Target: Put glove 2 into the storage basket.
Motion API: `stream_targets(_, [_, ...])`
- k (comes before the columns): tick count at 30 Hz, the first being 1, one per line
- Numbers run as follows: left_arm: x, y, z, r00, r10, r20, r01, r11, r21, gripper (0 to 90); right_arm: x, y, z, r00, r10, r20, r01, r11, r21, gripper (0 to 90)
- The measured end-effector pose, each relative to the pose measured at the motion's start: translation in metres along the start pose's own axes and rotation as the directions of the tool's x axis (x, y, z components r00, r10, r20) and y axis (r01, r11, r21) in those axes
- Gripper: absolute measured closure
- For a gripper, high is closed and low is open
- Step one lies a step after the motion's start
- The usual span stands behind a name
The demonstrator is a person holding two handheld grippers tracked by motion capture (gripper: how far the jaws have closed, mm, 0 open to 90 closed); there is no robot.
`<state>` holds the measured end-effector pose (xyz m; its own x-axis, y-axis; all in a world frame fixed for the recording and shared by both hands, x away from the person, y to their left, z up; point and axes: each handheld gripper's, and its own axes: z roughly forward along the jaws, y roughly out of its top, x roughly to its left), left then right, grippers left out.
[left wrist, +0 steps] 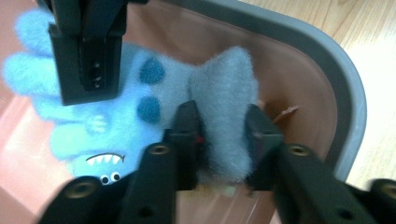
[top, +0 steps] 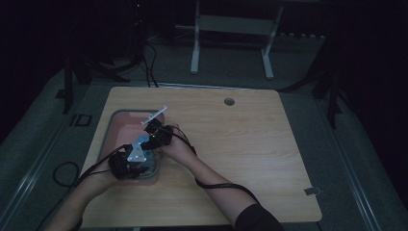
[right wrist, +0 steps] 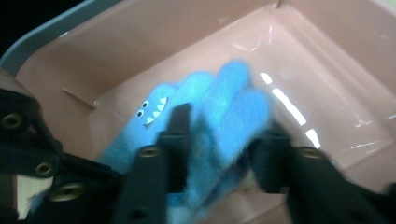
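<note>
At the left of the wooden worktop (top: pixel 250 144) sits a pink tray (top: pixel 120 132) with a grey rim. Over its near end, the left gripper (left wrist: pixel 223 135) has its jaws closed on the grey cuff of a fluffy blue glove (left wrist: pixel 121 107) with darker spots and a small toothy monster face. Just beside it, the right gripper (right wrist: pixel 222 144) clamps the glove's blue fingers, holding them above the tray's floor.
</note>
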<state>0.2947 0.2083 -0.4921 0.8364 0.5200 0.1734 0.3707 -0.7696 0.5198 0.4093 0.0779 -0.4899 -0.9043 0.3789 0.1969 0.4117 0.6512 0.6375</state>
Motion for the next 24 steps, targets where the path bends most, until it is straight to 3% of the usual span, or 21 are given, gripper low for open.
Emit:
stream_targets(3, [0.003, -0.001, -0.004, 0.9985, -0.046, -0.031, 0.045, 0.9986, -0.027, 43.3, -0.002, 0.001, -0.008, 1.0, 0.005, -0.001, -0.006, 1.0, -0.028, 41.5])
stream_targets(6, [0.009, -0.002, -0.012, 0.9931, -0.109, -0.043, 0.106, 0.992, -0.068, 27.3, -0.004, 0.001, -0.02, 0.9999, 0.014, -0.007, -0.014, 0.997, -0.071, 35.1])
stream_targets(9, [0.01, 0.0, -0.016, 0.991, -0.125, -0.049, 0.12, 0.9897, -0.078, 14.5, -0.004, 0.001, -0.031, 0.9996, 0.003, -0.027, -0.005, 0.995, -0.096, 26.4])
stream_targets(13, [0.008, 0.006, -0.019, 0.9875, -0.147, -0.056, 0.141, 0.9846, -0.103, 9.7, -0.003, -0.002, -0.046, 0.9982, -0.006, -0.059, -0.001, 0.991, -0.132, 20.5])
stream_targets(20, [0.0, 0.019, -0.015, 0.9858, -0.152, -0.072, 0.139, 0.9771, -0.162, 7.0, 0.0, -0.014, -0.062, 0.9975, -0.056, -0.043, 0.049, 0.989, -0.142, 17.6])
stream_targets(24, [-0.005, 0.026, -0.015, 0.9875, -0.15, -0.048, 0.138, 0.9706, -0.197, 7.0, -0.003, -0.025, -0.071, 0.9982, -0.051, -0.033, 0.046, 0.988, -0.147, 17.2])
